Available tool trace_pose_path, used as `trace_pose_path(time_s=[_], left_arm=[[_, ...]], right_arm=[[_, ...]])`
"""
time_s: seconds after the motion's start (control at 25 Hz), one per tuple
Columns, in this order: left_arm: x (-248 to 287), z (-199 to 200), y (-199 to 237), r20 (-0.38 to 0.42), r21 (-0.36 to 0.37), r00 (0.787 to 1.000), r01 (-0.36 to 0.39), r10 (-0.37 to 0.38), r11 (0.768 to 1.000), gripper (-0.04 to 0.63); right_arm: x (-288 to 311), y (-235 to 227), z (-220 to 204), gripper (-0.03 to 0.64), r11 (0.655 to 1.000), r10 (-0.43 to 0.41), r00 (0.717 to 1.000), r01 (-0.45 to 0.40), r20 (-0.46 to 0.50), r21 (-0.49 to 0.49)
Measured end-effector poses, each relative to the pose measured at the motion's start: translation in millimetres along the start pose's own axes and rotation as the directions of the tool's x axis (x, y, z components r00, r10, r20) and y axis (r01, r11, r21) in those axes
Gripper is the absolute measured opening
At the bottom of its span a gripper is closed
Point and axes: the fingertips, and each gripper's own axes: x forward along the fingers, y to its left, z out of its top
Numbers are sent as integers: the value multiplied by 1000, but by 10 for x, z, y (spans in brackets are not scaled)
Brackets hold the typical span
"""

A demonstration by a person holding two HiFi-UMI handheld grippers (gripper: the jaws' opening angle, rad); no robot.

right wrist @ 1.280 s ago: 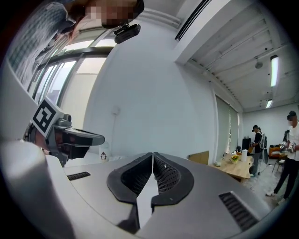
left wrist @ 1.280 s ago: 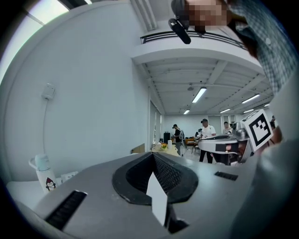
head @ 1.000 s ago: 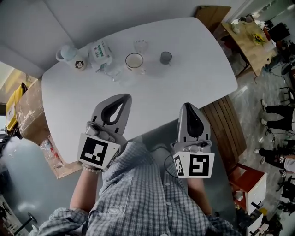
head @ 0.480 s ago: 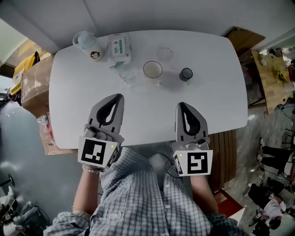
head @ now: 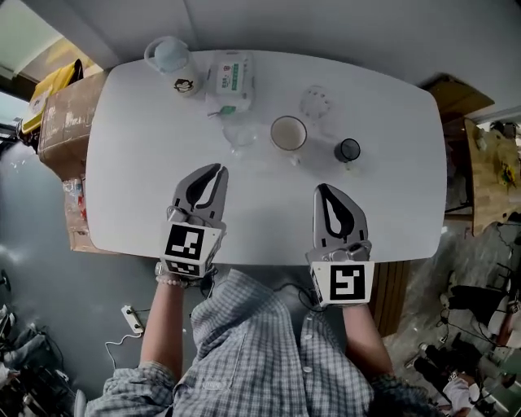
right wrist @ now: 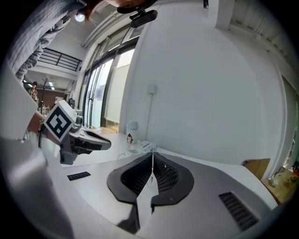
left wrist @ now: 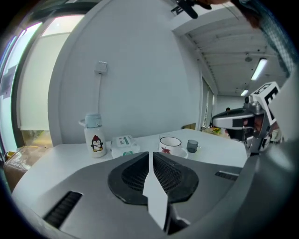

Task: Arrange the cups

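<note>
Ahead of both grippers, towards the far side of the tabletop (head: 138,187), the cups stand in a loose scatter. A white mug (head: 288,133) sits out front between the two grippers, and a small dark cup (head: 348,151) is ahead and slightly right of the right gripper (head: 323,188). A clear glass (head: 239,135), faint against the white surface, is nearly straight ahead of the left gripper (head: 217,168). A second clear glass (head: 316,102) stands beyond the mug. None of them is lined up or touched, so the arranging looks to be at its very start, in the approach. Both grippers hang over the near part of the tabletop with their jaws closed tip to tip on nothing. The next move calls for one of them to part its jaws and reach forward, most likely the left gripper for the clear glass or the right gripper for the dark cup, since each is the closest. Bare surface lies between the grippers and the cups, which gives free room for the reach and for setting cups down in a row. Further out from the left gripper, a penguin bottle (head: 169,59) and a tissue pack (head: 230,77) crowd the far corner. Close behind them are the tabletop's far edge and the wall (head: 326,24). Off the left gripper's outer side the tabletop ends above a cardboard box (head: 69,114), so cups are better kept inward.
</note>
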Motion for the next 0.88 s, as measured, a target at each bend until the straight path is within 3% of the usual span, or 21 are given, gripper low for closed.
trace_pose_path(time_s=[0.16,0.28,0.6,0.88], left_arm=[[201,-197,95,-44,-6,999,7,-7,1000,19],[322,-306,123,-89,23,996,14,-12,1000,98],[476,-468,136,-155,52,988,3,6,999,101],[519,-473,-7,-168,73,986,22,-10,997,94]], right_arm=[[90,-5,-149,25,1000,21,999,-21,-36,7],[119,11,-251,25,999,36,997,-34,-67,21],[211,-11,-411,25,999,40,993,-38,-114,21],[370,-12,-506,25,999,41,988,-42,-148,-7]])
